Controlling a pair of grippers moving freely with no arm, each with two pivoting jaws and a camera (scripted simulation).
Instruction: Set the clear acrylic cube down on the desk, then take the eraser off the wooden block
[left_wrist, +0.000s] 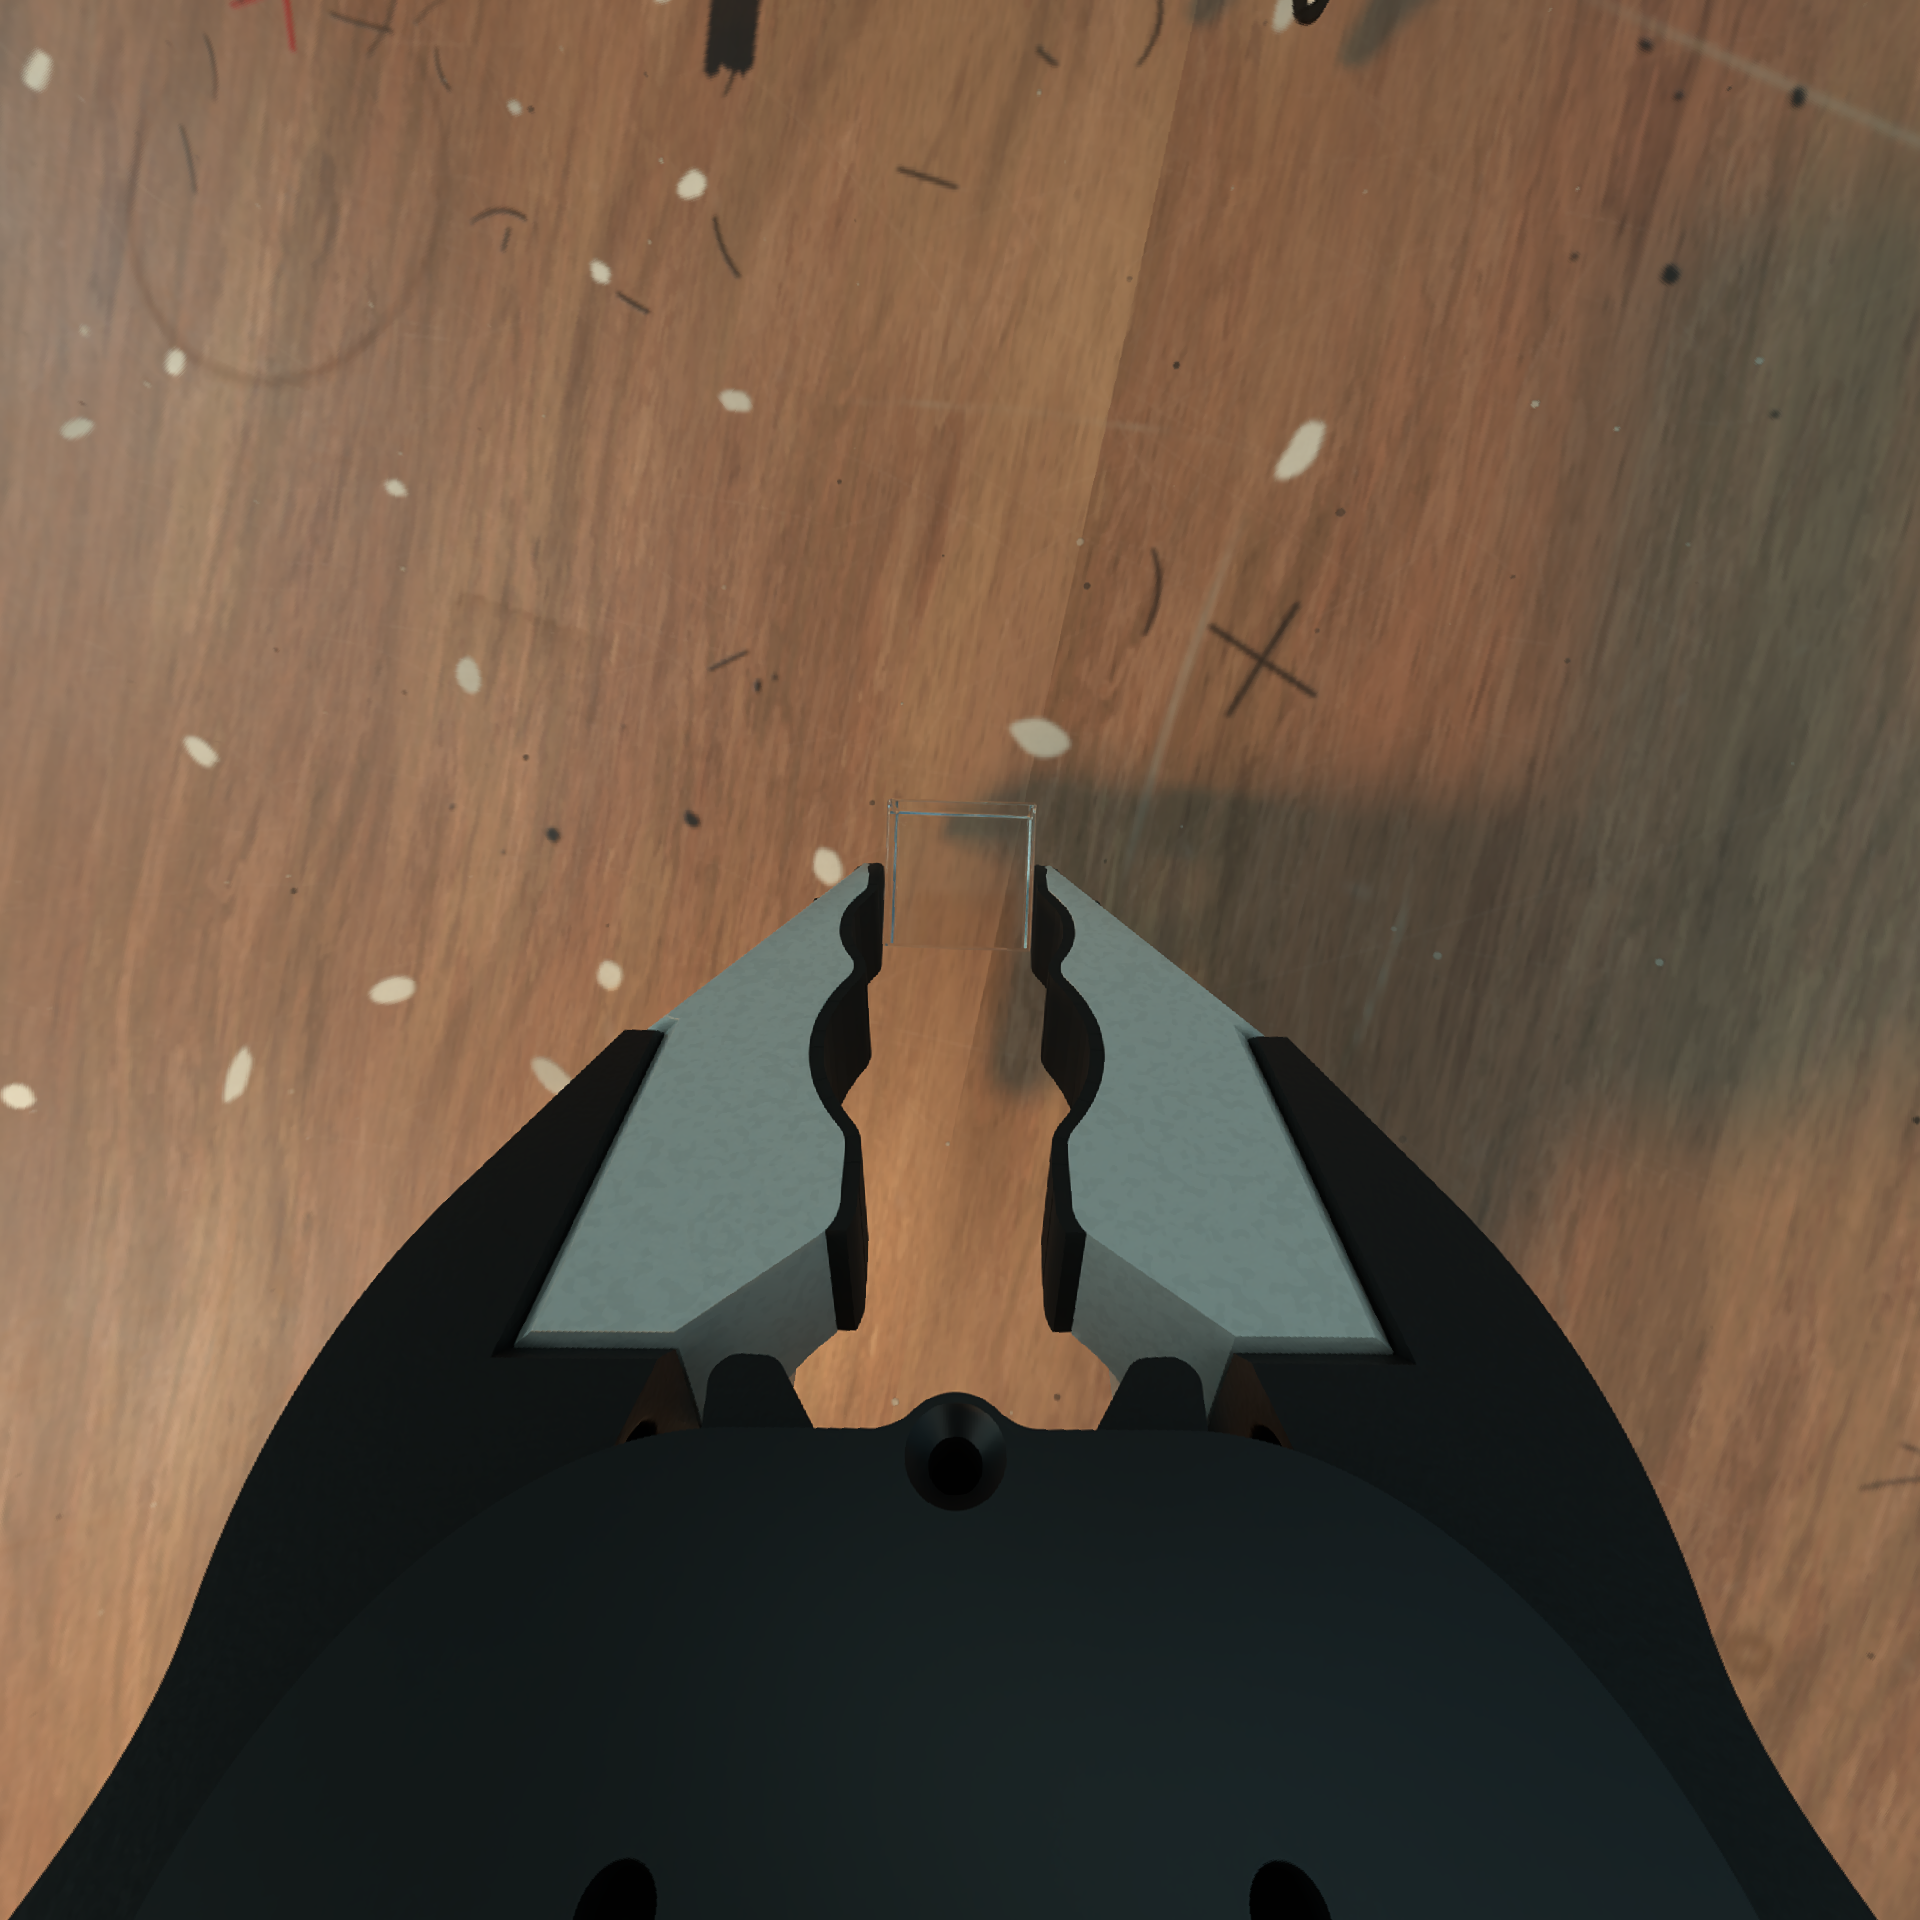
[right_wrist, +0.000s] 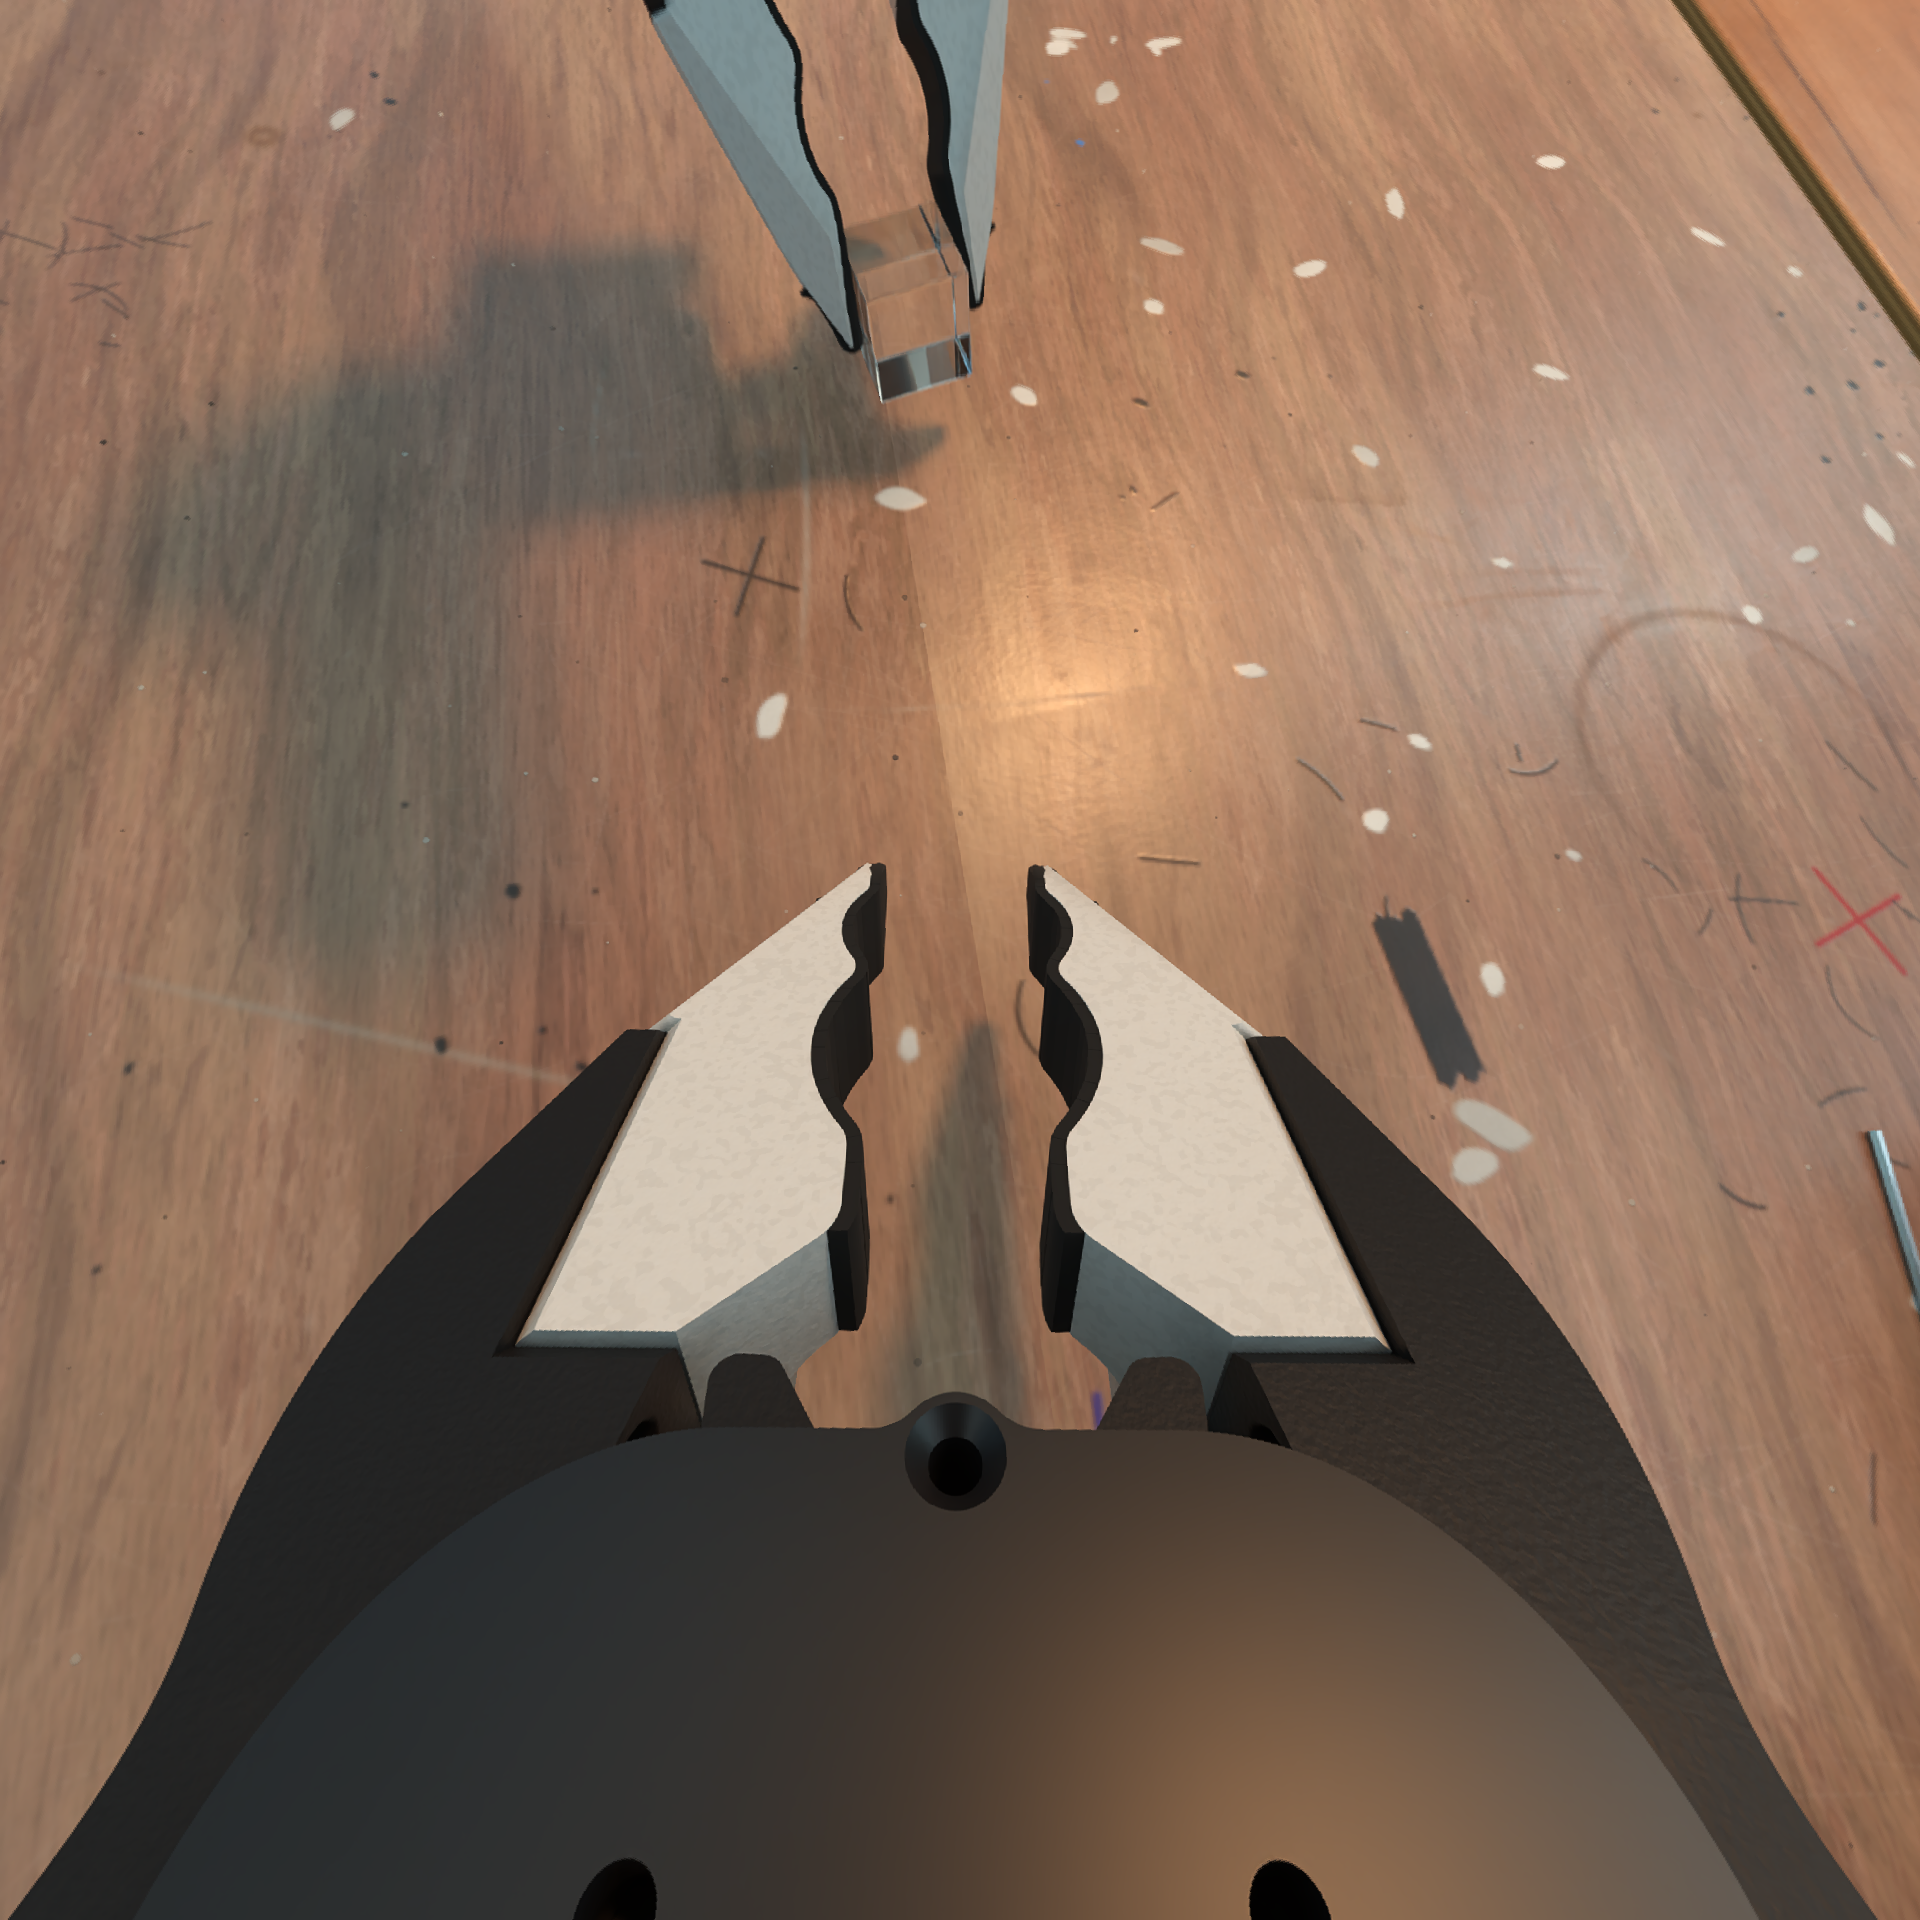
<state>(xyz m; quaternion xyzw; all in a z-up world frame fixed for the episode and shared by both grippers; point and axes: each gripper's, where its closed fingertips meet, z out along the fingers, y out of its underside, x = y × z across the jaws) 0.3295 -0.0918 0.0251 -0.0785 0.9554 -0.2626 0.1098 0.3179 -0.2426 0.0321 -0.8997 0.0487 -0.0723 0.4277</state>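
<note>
Gripping the clear acrylic cube (left_wrist: 958, 878), the left claw (left_wrist: 957, 883) hangs over the desk (left_wrist: 1455, 520).

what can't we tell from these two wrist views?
- Eraser and wooden block: in neither view, outside both frames.
- Whether the acrylic cube touches the desk: right wrist view is too oblique; in the left wrist view the cube is nearly invisible.
- Left gripper body: cut off by the top edge, right wrist view.
- Thin metal rod: cut off at the right edge.
</note>
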